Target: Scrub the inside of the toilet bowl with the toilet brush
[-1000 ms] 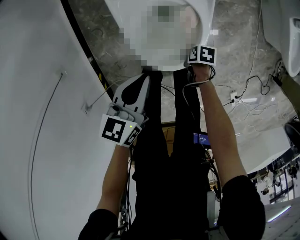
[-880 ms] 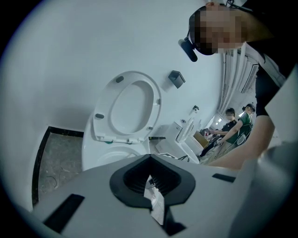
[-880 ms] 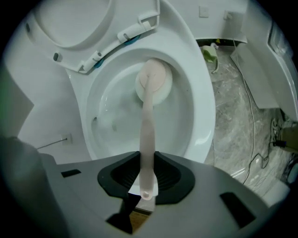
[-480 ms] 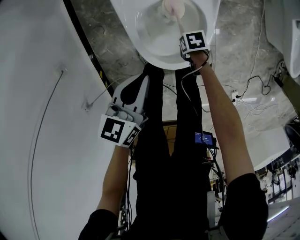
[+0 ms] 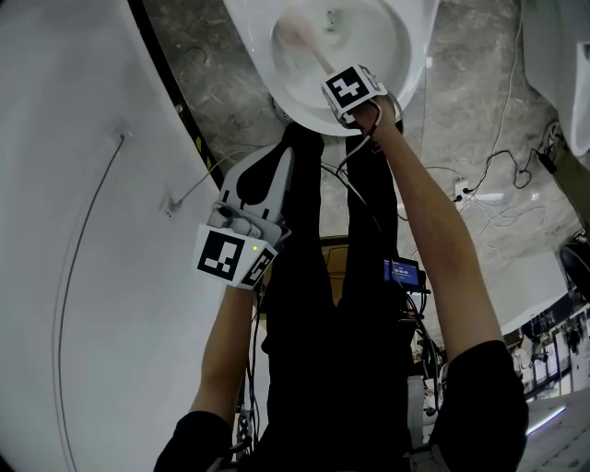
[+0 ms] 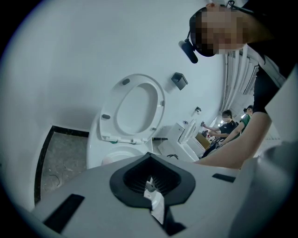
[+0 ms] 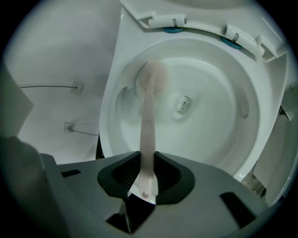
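The white toilet bowl [image 5: 396, 69] lies at the top of the head view. A pink toilet brush is down inside it, its head [image 5: 295, 28] blurred against the bowl's left wall. My right gripper [image 5: 336, 78] hangs over the near rim, shut on the brush handle [image 7: 148, 135]. In the right gripper view the brush head [image 7: 153, 79] presses on the inner left wall, beside the drain [image 7: 184, 103]. My left gripper [image 5: 282, 157] stays low to the left over the floor, shut with nothing in it [image 6: 151, 186]. It faces the raised toilet seat [image 6: 135, 109].
A curved white wall panel [image 5: 92, 230] fills the left. Cables [image 5: 498, 175] and a socket box [image 5: 458, 191] lie on the grey marble floor at the right. Another white fixture [image 5: 562, 55] stands at the top right. People [image 6: 228, 123] sit far behind the toilet.
My right gripper has moved left and nearer with the brush, sweeping the brush head from the bowl's middle to its left wall. The left gripper has not moved.
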`<action>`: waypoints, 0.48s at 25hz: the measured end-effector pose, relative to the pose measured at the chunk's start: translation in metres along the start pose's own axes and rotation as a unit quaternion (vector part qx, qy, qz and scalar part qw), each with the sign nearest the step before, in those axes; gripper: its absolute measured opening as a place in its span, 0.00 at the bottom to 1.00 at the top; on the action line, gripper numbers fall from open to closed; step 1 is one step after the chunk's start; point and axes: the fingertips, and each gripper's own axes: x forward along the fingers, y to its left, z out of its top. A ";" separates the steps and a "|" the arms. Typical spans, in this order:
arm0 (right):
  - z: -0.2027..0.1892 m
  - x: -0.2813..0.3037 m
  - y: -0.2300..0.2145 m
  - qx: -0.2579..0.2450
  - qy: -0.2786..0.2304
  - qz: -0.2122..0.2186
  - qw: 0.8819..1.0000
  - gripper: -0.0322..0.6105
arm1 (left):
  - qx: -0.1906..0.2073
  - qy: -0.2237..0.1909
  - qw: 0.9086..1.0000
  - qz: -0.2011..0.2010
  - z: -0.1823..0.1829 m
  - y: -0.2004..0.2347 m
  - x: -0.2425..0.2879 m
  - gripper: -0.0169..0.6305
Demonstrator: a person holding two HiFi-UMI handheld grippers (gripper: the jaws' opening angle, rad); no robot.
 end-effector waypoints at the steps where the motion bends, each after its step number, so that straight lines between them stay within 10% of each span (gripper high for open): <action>1: -0.003 0.002 0.003 -0.009 0.005 0.002 1.000 0.21 | 0.000 -0.001 1.000 0.000 0.000 0.000 0.000 0.04; 12: -0.068 0.016 0.028 -0.110 0.064 0.053 0.991 0.21 | -0.004 -0.004 1.000 -0.004 -0.004 -0.004 0.003 0.04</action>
